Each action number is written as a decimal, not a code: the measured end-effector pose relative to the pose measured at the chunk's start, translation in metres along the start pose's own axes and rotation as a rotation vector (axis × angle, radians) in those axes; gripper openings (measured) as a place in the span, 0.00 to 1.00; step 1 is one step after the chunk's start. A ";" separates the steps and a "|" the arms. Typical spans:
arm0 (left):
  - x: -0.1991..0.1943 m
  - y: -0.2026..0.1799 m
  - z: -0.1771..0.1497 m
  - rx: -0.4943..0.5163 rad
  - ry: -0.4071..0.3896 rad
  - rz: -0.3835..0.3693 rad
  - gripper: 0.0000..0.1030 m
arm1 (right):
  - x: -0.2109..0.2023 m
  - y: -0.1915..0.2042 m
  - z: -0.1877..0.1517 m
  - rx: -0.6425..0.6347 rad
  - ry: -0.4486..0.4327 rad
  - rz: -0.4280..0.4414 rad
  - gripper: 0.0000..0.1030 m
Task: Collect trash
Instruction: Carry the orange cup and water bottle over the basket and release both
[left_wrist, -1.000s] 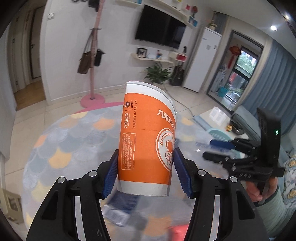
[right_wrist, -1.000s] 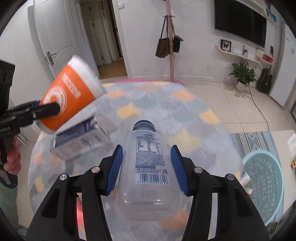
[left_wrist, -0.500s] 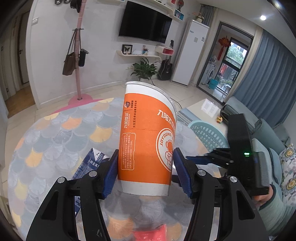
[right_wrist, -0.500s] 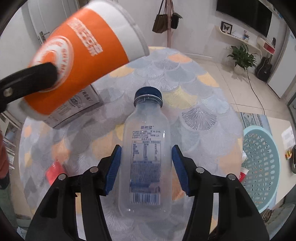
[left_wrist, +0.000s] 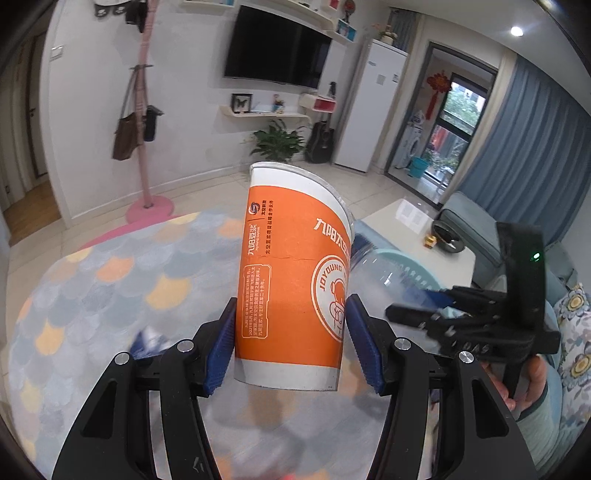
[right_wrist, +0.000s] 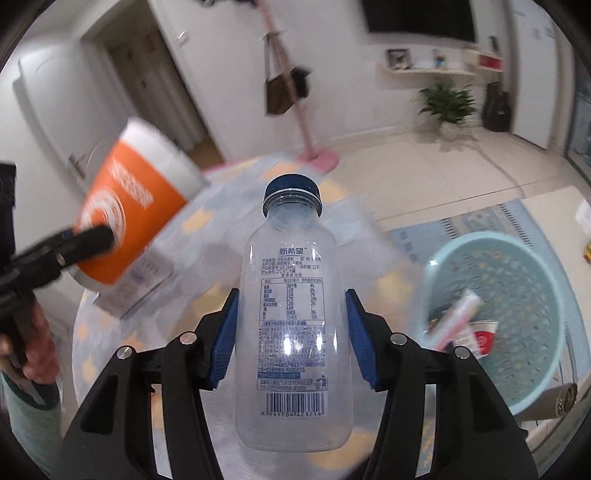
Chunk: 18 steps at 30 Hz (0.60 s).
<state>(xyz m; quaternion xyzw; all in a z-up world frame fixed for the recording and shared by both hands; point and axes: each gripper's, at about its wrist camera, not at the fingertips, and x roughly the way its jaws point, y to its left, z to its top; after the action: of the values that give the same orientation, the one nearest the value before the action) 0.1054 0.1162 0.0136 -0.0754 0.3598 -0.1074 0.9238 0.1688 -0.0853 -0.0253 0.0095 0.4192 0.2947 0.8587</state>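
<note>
**2 pieces of trash lifted, basket within reach**

We see the orange paper cup (left_wrist: 291, 280) pinched low on its body between the blue pads of the left hand-held gripper (left_wrist: 291, 347), carried upright in the air above the scale-patterned tabletop (left_wrist: 92, 295). The low, side-on grip keeps the cup's open mouth up, which we judge a sensible way to avoid spilling any dregs. In the right wrist view, the clear plastic bottle (right_wrist: 291, 325), blue cap on, sits neck forward between the pads of the right hand-held gripper (right_wrist: 291, 332), clamped across its wide belly where the flat sides give the pads the most purchase; it too is clear of the tabletop.

To the right of the bottle stands the pale blue perforated basket (right_wrist: 535, 266), already holding a small red-and-white cup (right_wrist: 480, 332) and a wrapper (right_wrist: 458, 314). We take it for the collection point, and both hand-held grippers appear angled toward that side. A blue-and-white carton (right_wrist: 129, 291) remains on the tabletop below the orange cup, blurred. A person's hand (left_wrist: 532, 376) grips the right tool's handle at the frame edge.
</note>
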 end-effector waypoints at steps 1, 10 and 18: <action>0.008 -0.008 0.004 0.006 0.001 -0.012 0.54 | -0.009 -0.010 0.002 0.015 -0.020 -0.018 0.50; 0.090 -0.081 0.026 0.069 0.066 -0.096 0.54 | -0.043 -0.107 -0.004 0.170 -0.092 -0.207 0.51; 0.174 -0.137 0.016 0.115 0.172 -0.105 0.54 | -0.033 -0.180 -0.025 0.322 -0.053 -0.338 0.51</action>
<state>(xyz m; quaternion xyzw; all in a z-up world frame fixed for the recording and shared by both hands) 0.2218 -0.0592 -0.0575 -0.0313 0.4265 -0.1821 0.8854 0.2248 -0.2570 -0.0655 0.0839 0.4340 0.0757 0.8938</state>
